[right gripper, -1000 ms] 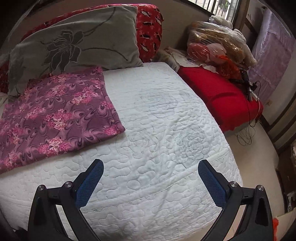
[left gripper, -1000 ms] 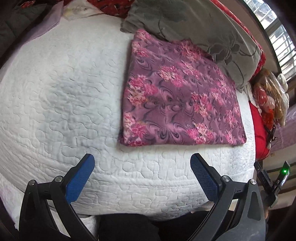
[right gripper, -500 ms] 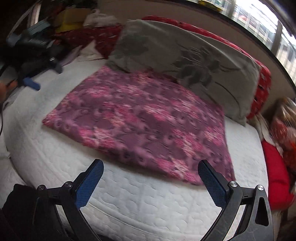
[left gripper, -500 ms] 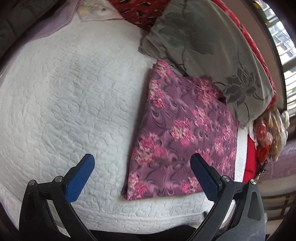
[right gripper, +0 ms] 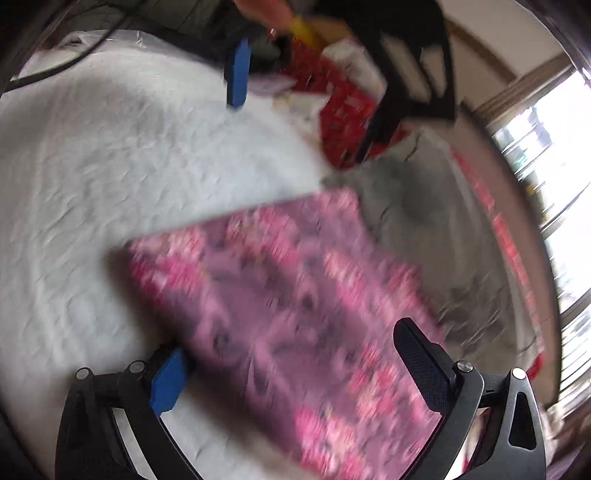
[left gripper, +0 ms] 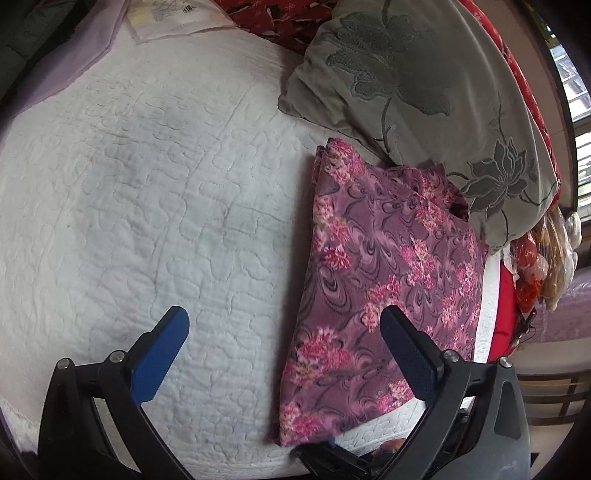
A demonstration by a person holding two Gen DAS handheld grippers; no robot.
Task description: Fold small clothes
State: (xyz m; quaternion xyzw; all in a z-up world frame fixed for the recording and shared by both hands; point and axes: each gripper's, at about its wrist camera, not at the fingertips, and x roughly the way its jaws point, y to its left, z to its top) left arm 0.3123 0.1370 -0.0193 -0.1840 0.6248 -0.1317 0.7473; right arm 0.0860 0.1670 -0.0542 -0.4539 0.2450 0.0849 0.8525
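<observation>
no text can be read anywhere. the only printed matter is on a pale packet (left gripper: 173,18) lying at the far edge of the bed (left gripper: 140,192), at about 11 o'clock in the left wrist view: a small barcode and some faint lines of print, all too small to make out. the right wrist view is too blurred for any lettering.

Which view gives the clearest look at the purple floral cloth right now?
The left wrist view: the purple floral cloth is sharp there, folded flat on the white quilt with one corner against the grey pillow. The right wrist view shows it closer but motion-blurred, filling the space before the right gripper.
</observation>
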